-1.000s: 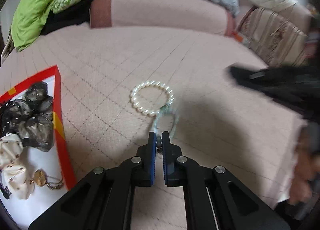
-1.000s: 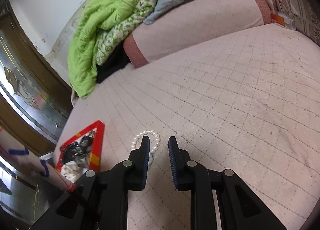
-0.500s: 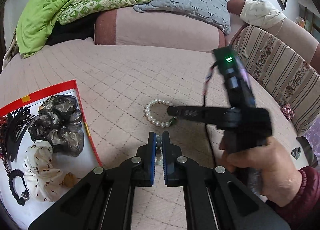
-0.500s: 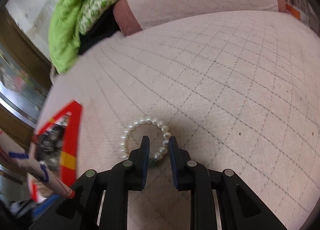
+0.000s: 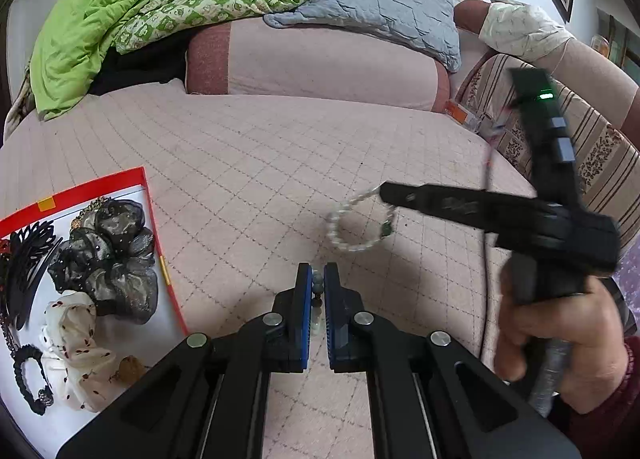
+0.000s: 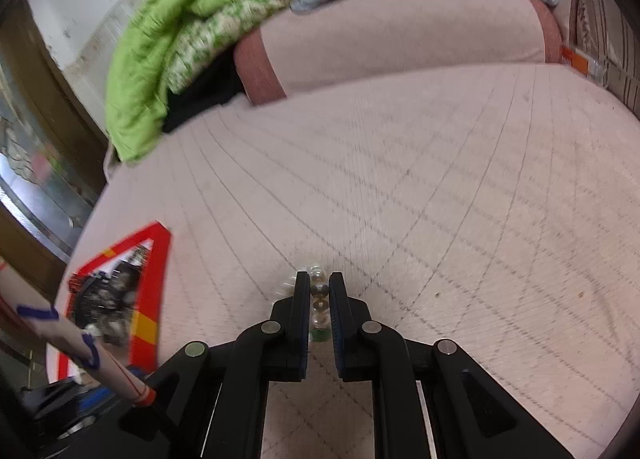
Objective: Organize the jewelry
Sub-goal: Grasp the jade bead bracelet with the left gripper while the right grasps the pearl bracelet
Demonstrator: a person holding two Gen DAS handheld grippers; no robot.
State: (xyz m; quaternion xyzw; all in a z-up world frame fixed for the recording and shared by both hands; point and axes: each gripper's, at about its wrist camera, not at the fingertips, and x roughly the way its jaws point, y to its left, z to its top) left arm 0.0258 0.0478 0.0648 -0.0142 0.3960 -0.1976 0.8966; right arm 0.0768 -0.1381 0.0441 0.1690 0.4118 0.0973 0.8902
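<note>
Pearl bracelet (image 5: 357, 225) dangles from the right hand-held gripper (image 6: 319, 301), clamped between its fingers.

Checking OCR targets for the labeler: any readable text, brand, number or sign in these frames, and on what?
No readable text in either view.
Right gripper: embossed mark on its finger, too blurred to read.
Orange label at the sofa edge: too small to read.
Tube in the right wrist view: blue scribbles, not legible as letters.
Red tray: an orange patch on the border, no lettering.
</note>
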